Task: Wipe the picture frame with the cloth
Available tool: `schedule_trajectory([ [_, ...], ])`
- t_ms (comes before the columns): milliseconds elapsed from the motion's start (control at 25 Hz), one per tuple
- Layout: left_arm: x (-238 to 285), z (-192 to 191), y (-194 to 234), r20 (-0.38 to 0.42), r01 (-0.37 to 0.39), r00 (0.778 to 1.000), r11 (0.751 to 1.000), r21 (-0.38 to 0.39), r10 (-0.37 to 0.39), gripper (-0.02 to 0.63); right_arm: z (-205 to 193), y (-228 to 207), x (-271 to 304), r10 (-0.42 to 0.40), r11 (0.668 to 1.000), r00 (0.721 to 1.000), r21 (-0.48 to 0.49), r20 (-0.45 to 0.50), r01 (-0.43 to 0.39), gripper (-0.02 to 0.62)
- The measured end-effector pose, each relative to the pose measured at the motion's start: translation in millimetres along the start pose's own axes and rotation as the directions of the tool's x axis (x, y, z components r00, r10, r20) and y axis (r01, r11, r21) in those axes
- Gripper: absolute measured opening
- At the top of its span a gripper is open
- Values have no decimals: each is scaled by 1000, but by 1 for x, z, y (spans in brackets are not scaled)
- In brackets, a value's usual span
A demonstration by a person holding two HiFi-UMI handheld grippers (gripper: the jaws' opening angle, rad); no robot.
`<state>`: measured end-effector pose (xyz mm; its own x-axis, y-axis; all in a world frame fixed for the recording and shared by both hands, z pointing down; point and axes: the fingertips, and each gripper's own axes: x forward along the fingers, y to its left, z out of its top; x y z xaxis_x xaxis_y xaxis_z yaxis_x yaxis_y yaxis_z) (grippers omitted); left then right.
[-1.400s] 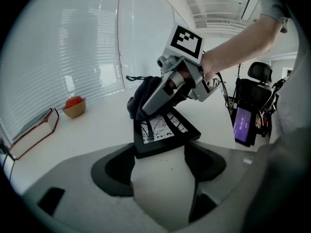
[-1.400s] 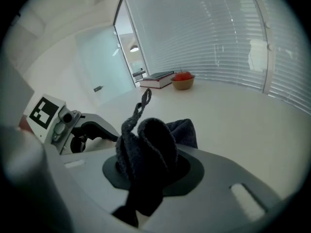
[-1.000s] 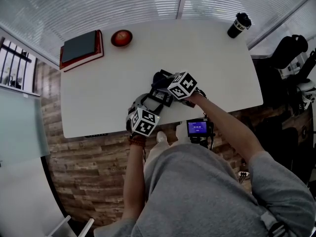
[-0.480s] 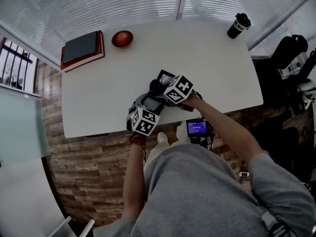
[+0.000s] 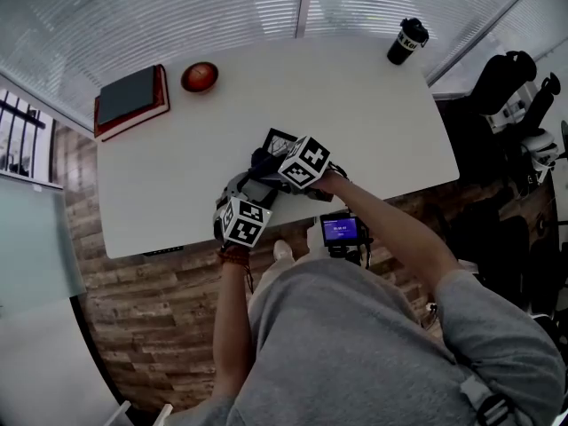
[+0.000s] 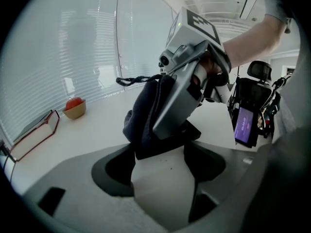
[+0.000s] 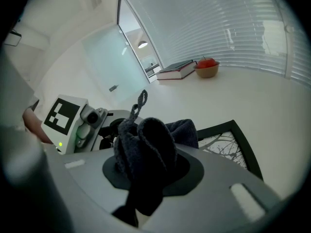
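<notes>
The right gripper (image 7: 148,174) is found clamped on a bunched dark cloth (image 7: 143,140), which is laid against the black picture frame (image 7: 224,144) near the front edge of the table (image 5: 355,122). The left gripper (image 6: 163,171) is set partway closed, gripping the frame's near edge. A book (image 5: 130,98), bowl (image 5: 199,76) and cup (image 5: 406,41) are placed well apart along the far side.

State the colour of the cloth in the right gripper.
Dark blue-grey cloth; clearest in the right gripper view.

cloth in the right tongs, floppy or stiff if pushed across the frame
Probably floppy: the cloth sits bunched in folds in the right tongs. Likely light: its loop stands up. Its fuzzy surface should drag, not slip, on the picture frame.
</notes>
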<state>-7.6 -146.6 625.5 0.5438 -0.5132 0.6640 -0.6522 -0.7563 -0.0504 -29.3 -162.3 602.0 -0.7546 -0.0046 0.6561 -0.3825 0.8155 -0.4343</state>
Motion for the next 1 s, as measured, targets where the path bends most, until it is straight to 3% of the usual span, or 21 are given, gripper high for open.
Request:
schedule_trajectory([
  [160,1,1,-3,4,1,1000,1000,5,-1,327,1,4,-8,58,998,998,16,28,-59,109],
  [280,1,3,-2,12,-4,1000,1000,11,3,326,13,16,-21,165,986,983,27,83,-167,110],
  [400,2,3,-6,18,-1,1000,1000,8,1,325,34,24,-45,209,978,966,-60,151,-202,112],
  [480,1,-1,-5,12,1,1000,1000,12,-1,325,53,15,-60,144,979,969,-172,198,-111,112],
  [560,-2,-3,-2,4,-2,1000,1000,19,2,325,71,-3,-73,29,955,973,-294,230,41,112],
  [640,-2,0,-1,7,-4,1000,1000,20,4,324,81,-27,-84,-97,896,967,-403,235,188,112],
  [720,-2,2,-2,11,-3,1000,1000,17,3,324,81,-48,-86,-191,832,957,-482,216,275,112],
  [800,-2,1,-2,12,-3,1000,1000,15,3,324,73,-63,-78,-231,807,957,-515,175,289,112],
  [1000,1,1,-3,8,-1,1000,1000,14,1,324,45,-90,-56,-253,831,966,-501,51,244,112],
])
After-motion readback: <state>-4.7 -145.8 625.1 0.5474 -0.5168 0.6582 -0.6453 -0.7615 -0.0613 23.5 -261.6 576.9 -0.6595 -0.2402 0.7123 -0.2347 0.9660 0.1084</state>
